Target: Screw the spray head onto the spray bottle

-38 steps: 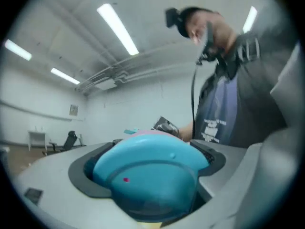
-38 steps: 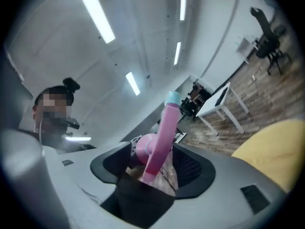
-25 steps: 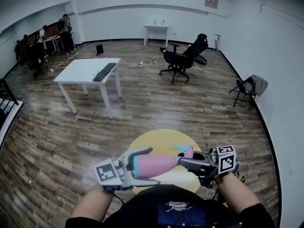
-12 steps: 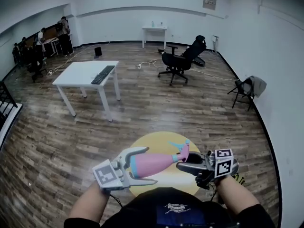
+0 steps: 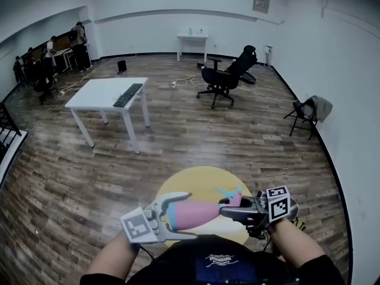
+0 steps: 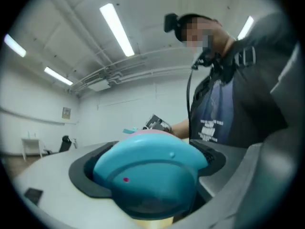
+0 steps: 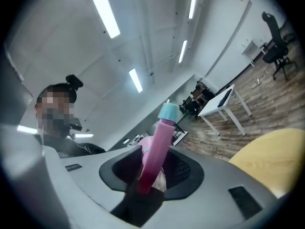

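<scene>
While the spray bottle [image 5: 199, 212] lies level above the yellow round surface [image 5: 190, 180], both grippers clamp it from opposite ends, near the person's body. The left gripper [image 5: 178, 215] is closed on the bottle's blue base end; in the left gripper view that base [image 6: 147, 171] fills the space between the jaws, touching both. The right gripper [image 5: 228, 208] is closed around the pink spray head [image 5: 233, 196], at the bottle's right, neck end. The head's teal nozzle points to the far side. A white table [image 5: 104, 92] stands far left, well apart.
</scene>
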`<state>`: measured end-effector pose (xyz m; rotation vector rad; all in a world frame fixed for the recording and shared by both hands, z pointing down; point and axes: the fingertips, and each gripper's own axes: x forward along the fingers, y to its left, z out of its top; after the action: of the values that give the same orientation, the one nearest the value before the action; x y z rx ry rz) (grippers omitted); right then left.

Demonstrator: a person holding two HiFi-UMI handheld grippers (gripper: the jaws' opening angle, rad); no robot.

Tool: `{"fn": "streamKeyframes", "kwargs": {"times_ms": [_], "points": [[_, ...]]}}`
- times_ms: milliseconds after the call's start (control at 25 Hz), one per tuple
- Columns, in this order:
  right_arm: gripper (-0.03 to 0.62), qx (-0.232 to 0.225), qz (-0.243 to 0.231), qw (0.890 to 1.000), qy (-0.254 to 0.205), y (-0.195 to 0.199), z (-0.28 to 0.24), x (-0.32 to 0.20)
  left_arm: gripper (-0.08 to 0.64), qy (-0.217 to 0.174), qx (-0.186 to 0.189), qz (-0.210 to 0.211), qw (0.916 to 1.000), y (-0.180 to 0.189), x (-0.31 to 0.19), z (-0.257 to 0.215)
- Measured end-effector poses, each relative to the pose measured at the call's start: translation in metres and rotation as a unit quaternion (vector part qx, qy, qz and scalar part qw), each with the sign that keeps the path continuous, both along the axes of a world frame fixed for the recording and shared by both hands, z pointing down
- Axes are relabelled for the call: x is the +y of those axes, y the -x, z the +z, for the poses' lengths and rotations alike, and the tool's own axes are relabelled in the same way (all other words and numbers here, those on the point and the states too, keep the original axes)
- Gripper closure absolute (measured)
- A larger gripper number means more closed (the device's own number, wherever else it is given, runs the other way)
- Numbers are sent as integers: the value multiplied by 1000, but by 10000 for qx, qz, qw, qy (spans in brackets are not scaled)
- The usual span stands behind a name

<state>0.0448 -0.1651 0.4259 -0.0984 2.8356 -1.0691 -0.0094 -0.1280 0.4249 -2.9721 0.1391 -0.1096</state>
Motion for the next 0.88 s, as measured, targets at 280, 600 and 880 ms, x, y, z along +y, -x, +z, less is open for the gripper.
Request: {"fn": "streamKeyframes", "kwargs": {"times_ms": [280, 600, 880], "points": [[438, -427, -3, 9973, 604, -5, 15, -3, 31, -1493, -1251, -508, 9795, -2, -8, 31], [301, 692, 89, 9943, -802, -3, 16, 10, 35, 1420, 590, 385, 9874, 8, 1, 17], [431, 31, -300, 9995, 53, -2, 12, 14, 35, -662, -741, -49, 9950, -5, 8, 29]]}}
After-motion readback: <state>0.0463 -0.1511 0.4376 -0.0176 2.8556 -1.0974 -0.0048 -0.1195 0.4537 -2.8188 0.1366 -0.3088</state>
